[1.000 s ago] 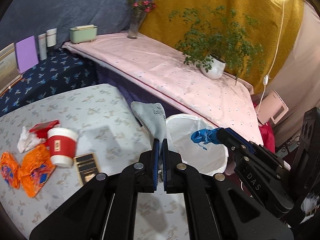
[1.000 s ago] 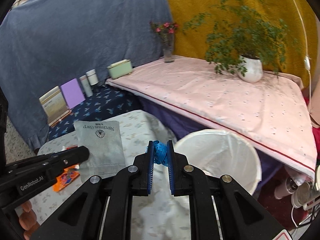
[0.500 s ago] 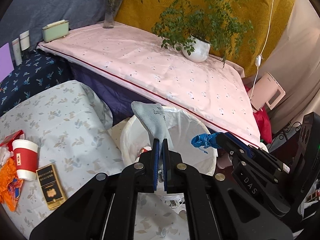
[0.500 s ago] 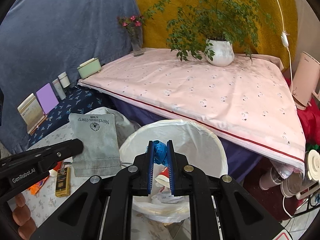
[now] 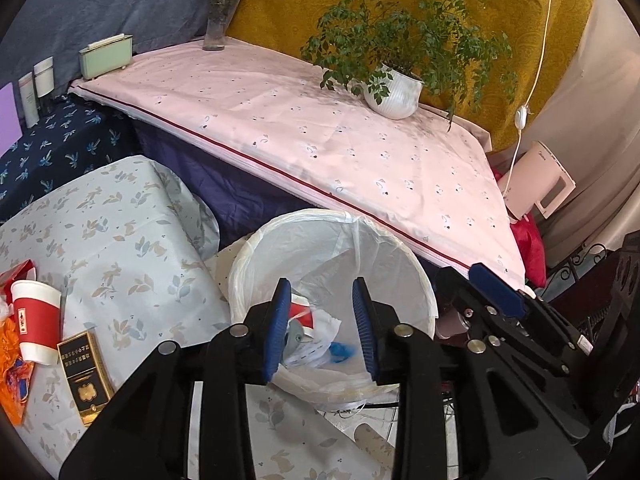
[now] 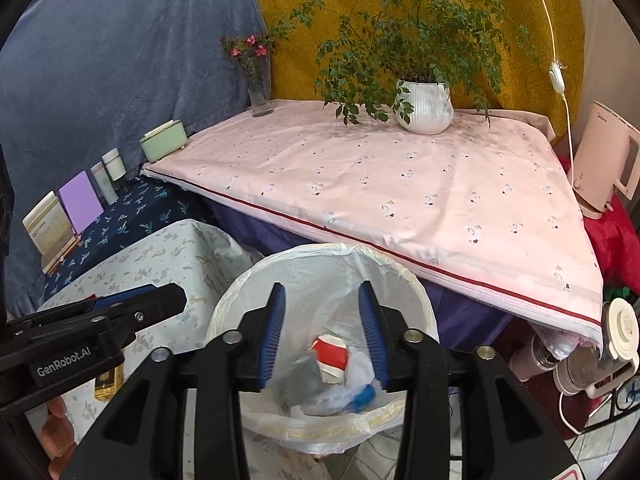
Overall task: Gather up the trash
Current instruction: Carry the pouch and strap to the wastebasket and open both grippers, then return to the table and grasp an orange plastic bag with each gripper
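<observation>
Both claws, left (image 5: 320, 320) and right (image 6: 322, 330), have just been opening, nothing between them; we'd pinch the light, crushable paper cup (image 5: 35, 326), lower left, mid-wall.

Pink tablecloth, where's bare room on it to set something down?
The pink tablecloth is bare across its middle and front, between the green box and the kettle. The back edge is crowded: flower vase, potted plant.
</observation>
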### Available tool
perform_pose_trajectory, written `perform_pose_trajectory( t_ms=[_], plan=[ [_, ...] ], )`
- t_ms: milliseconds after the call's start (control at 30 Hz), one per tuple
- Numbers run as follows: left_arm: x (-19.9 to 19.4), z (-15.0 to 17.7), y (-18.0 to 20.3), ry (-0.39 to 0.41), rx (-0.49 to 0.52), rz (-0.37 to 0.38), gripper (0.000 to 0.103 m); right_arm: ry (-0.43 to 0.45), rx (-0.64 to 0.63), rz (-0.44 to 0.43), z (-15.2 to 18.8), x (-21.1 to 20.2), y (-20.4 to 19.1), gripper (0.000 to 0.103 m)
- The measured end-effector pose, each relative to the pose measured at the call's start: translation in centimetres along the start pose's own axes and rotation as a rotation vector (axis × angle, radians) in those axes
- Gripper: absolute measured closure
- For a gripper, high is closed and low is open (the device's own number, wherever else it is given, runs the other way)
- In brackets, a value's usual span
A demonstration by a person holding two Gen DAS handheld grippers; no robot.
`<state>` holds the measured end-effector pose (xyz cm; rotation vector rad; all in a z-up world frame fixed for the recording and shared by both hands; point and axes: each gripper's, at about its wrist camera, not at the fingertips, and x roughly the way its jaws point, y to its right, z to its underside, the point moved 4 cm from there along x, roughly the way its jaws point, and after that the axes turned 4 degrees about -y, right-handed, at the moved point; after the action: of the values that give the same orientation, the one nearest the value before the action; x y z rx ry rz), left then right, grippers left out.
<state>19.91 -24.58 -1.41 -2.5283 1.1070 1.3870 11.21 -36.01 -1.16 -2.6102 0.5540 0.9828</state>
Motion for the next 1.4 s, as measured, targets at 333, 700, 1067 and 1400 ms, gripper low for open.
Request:
perform_pose_trajectory(
  t_ms=[333, 700, 1067, 1400],
  plan=[
    [-2.0, 0.3, -2.4, 0.027, -0.042, -0.046, 0.072, 0.034, -0.014, 0.005, -0.3, -1.6, -1.4, 0.041],
    [-5.8, 1.7, -6.6, 0.069, -0.1, -0.12, 0.052, 0.043, -0.053, -0.024, 0.7, -3.2, -5.6, 0.026],
    [-9.9, 4.7, -12.5, 0.105, -0.18, -0.217, 0.035, 0.04, -0.12, -0.055, 2.5, -4.7, -11.1, 0.016],
    [-13.5, 8.5, -19.3, 0.118, -0.291, -0.304, 0.031, 0.04, -0.169, -0.064, 4.4, -5.2, -15.9, 0.014]
  ],
)
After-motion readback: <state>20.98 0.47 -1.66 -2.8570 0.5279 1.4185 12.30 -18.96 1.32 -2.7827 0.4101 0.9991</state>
